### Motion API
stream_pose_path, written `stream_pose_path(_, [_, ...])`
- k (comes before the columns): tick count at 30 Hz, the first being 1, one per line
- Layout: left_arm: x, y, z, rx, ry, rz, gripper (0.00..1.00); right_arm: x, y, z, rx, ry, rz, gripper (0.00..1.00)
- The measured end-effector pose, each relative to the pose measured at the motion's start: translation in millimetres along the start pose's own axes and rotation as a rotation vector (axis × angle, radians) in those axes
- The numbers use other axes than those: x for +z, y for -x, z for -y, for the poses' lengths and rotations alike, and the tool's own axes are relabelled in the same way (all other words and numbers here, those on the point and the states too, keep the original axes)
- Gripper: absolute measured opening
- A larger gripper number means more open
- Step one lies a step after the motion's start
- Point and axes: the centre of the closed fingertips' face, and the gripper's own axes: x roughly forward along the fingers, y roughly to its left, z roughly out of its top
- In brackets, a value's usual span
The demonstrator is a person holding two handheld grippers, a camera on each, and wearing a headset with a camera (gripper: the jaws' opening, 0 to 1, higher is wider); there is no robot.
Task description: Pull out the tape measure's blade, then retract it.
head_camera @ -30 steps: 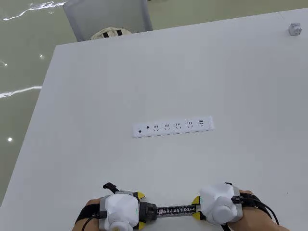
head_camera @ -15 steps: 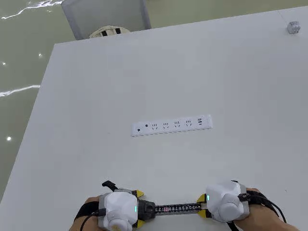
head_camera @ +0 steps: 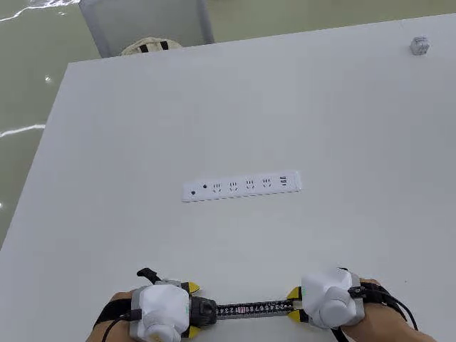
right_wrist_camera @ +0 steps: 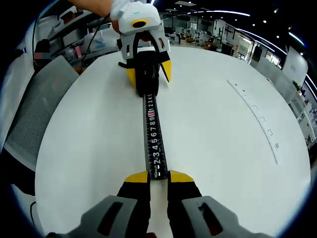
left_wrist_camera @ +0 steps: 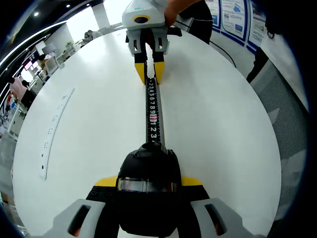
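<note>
Black tape measure (head_camera: 242,310) bridges left gripper (head_camera: 191,311), right gripper (head_camera: 293,304).

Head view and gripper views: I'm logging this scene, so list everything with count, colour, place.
table: one, white, under everything
power strip: one, white, mid-table
small object: one, pale grey, far right corner
chair: one, grey, beyond far edge
tape measure: one, black, near edge, left side
blade: one, black with white numbers, pulled out rightward
left gripper: one, white with yellow fingers, shut on tape measure
right gripper: one, same colours, shut on blade's end
</note>
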Motion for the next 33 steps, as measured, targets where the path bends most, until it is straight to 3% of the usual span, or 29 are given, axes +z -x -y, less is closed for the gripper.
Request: stream_pose_path(33, [0.0,-0.3,-0.2,-0.004,0.001,-0.003,0.4,-37.1,23.8,7.0,-0.02,-0.033,-0.026,0.09])
